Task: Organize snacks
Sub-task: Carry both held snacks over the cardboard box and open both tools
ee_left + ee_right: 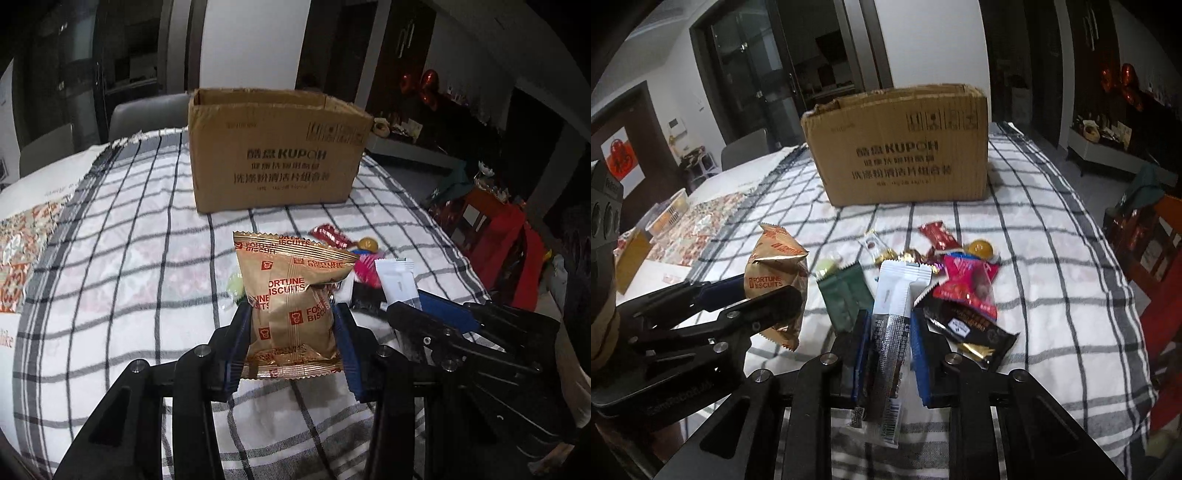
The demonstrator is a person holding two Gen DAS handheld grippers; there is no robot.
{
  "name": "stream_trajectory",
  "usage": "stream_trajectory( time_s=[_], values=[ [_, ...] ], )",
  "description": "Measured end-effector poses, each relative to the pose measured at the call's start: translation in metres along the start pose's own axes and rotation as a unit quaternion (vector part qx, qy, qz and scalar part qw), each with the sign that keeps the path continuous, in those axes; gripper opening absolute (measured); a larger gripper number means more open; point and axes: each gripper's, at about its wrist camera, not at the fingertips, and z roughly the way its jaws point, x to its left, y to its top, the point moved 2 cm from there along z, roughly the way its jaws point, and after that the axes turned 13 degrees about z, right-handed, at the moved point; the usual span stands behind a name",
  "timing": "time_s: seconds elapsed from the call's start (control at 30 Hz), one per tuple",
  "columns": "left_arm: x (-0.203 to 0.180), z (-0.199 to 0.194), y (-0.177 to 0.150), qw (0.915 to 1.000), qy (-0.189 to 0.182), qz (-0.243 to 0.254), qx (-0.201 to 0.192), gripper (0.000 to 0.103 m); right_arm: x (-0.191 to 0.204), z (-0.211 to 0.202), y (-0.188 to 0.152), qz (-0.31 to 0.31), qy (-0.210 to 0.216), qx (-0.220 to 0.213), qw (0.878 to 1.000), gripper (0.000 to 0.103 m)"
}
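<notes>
I see my left gripper [291,314] clamped on the gold biscuit packet [291,302], held upright, its long axis running toward the cardboard box [277,147]. My right gripper [886,325] is pinched tight on a slim white-and-black sachet [892,325], long axis also aimed at the box. Both packets sit on the near side of the box, above the checked cloth [129,258].

Both wrist cameras look forward and downward along their own fingers, close over the checked desk [147,229] — side by side, each catching the other gripper, both facing the cardboard box [901,155].
</notes>
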Motion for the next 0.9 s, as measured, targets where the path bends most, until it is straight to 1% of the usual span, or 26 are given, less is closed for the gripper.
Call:
stream_trajectory(
  time_s=[0.17,0.3,0.53,0.8,0.9],
  values=[
    [0.002,-0.011,0.016,0.9999,0.009,0.006,-0.013,0.044,0.005,-0.012,0.017,-0.003,0.015,-0.016,1.0,0.023],
    [0.007,-0.017,0.032,0.9993,0.023,0.015,-0.027,0.044,0.005,-0.014,0.033,-0.001,0.023,-0.024,0.999,0.023],
    [0.02,-0.019,0.064,0.9988,0.022,0.014,-0.041,0.044,0.01,-0.016,0.074,0.0,0.033,-0.049,0.998,0.023],
    [0.035,-0.017,0.103,0.9969,0.039,0.029,-0.062,0.044,0.022,-0.018,0.112,-0.016,0.041,-0.082,0.996,0.023],
    [0.041,-0.015,0.118,0.9965,0.038,0.029,-0.069,0.044,0.027,-0.018,0.125,-0.018,0.046,-0.092,0.995,0.023]
  ],
)
